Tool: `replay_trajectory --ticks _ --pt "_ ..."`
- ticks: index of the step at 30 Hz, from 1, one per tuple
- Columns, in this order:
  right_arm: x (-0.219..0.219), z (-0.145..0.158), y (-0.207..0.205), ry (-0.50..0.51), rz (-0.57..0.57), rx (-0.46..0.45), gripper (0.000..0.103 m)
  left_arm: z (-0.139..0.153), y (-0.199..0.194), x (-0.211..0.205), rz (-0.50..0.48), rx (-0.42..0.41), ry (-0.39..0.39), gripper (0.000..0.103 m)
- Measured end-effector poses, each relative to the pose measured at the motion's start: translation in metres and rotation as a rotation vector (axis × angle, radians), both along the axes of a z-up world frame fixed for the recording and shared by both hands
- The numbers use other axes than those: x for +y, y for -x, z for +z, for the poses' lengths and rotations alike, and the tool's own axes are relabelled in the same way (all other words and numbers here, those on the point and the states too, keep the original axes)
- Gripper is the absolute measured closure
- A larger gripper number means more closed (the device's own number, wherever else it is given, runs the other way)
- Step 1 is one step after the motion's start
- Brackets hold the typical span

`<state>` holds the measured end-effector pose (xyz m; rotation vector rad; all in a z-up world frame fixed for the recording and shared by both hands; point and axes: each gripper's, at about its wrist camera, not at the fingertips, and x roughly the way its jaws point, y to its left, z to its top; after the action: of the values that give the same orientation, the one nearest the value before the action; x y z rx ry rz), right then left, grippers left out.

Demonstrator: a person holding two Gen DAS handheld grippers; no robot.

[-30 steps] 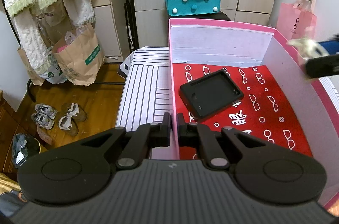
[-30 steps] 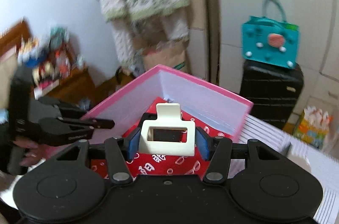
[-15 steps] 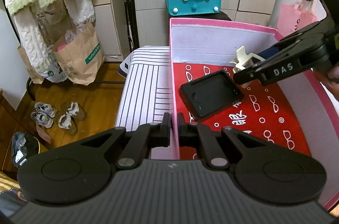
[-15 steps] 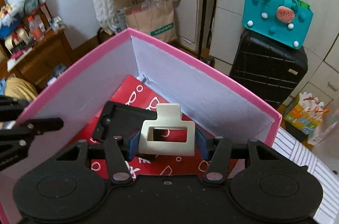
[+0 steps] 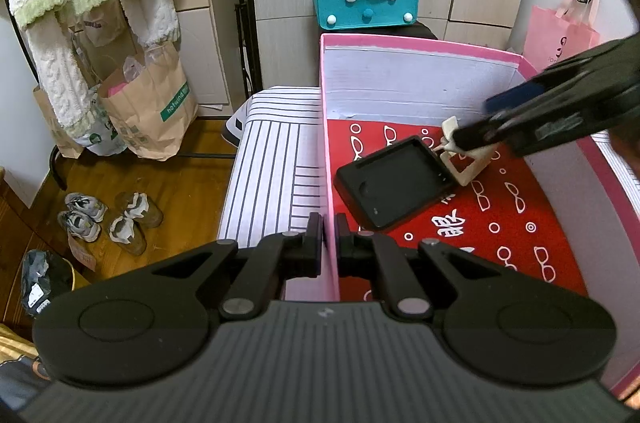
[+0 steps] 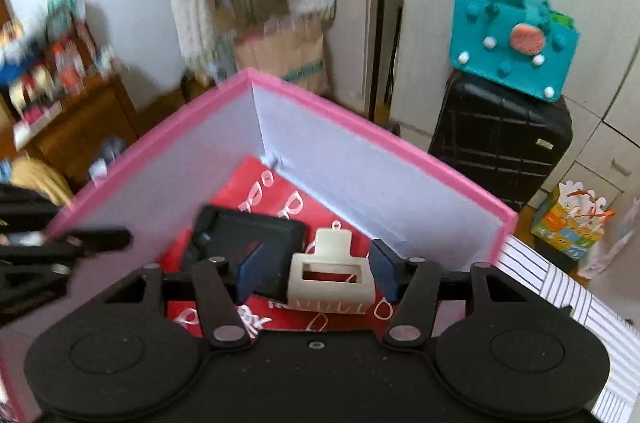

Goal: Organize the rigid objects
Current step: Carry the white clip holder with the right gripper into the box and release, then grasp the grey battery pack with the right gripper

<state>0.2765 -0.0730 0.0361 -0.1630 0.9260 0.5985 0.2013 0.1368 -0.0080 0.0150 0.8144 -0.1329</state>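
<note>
Cream hair clip let go inside the pink box

The right gripper (image 6: 312,273) is opening — its blue pads (image 6: 250,269) stand clear of the cream hair clip (image 6: 330,279), which rests on the red patterned floor just beside the black tray (image 5: 394,181), toward the box's far wall. The left gripper (image 5: 329,239) is clamped on the pink box (image 5: 416,43) — on its left wall near the front corner.
</note>
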Motion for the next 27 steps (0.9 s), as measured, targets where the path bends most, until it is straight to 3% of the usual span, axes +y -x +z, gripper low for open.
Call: replay_trajectory --ticks 6,18,27 --pt "-0.055 0.035 0.037 -0.157 -0.081 -0.037 0.039 0.001 0.000 -0.001 0.007 0.002 -0.011 0.096" --pt "-0.149 0.026 0.107 -0.130 -0.284 -0.058 0.038 0.000 -0.001 0.000 0.010 0.005 -0.017 0.096" --pt "-0.182 0.000 0.144 -0.098 -0.298 -0.061 0.036 0.005 -0.002 -0.009 0.003 0.048 -0.082 0.095"
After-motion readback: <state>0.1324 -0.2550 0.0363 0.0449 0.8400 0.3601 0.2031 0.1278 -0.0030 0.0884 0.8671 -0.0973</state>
